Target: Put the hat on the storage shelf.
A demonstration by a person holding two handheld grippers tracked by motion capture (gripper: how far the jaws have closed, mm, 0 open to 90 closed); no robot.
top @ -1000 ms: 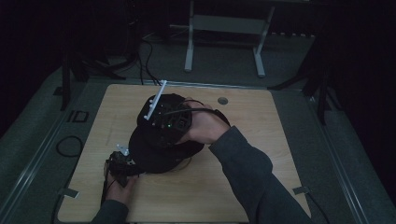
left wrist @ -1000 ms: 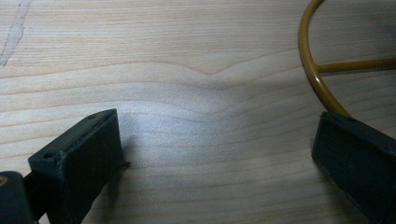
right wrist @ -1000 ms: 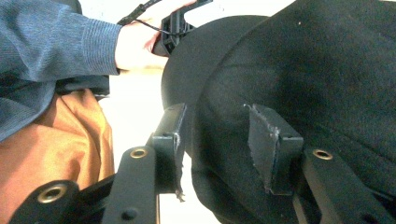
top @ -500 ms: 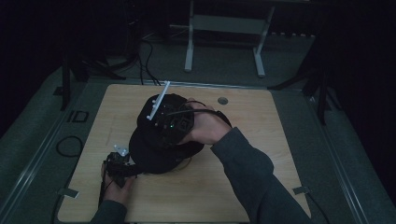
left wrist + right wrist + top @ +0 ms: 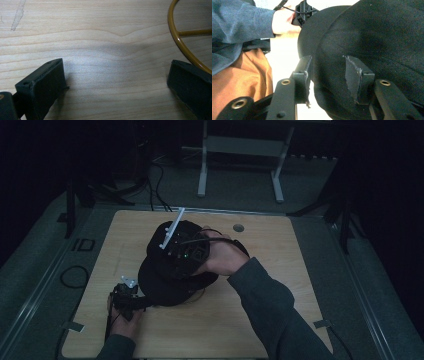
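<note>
A black hat (image 5: 172, 280) lies on the wooden table (image 5: 280, 270), left of the middle. My right gripper (image 5: 172, 265) sits on top of it, a hand wrapped round its body and a white bar sticking up at the back. In the right gripper view its jaws stand on either side of a bulge of the hat (image 5: 387, 40) and press on the fabric, so the right gripper (image 5: 327, 62) is shut on it. My left gripper (image 5: 132, 297) rests by the brim at the front left. The left gripper (image 5: 115, 75) is open over bare wood, with a yellow wire ring (image 5: 175, 37) beside one jaw.
A round cable hole (image 5: 238, 227) sits near the table's far edge. Behind the table stands a metal frame (image 5: 240, 150), and cables (image 5: 75, 275) lie on the floor at the left. The person's sleeve (image 5: 234, 25) and orange trousers (image 5: 242, 82) are close by.
</note>
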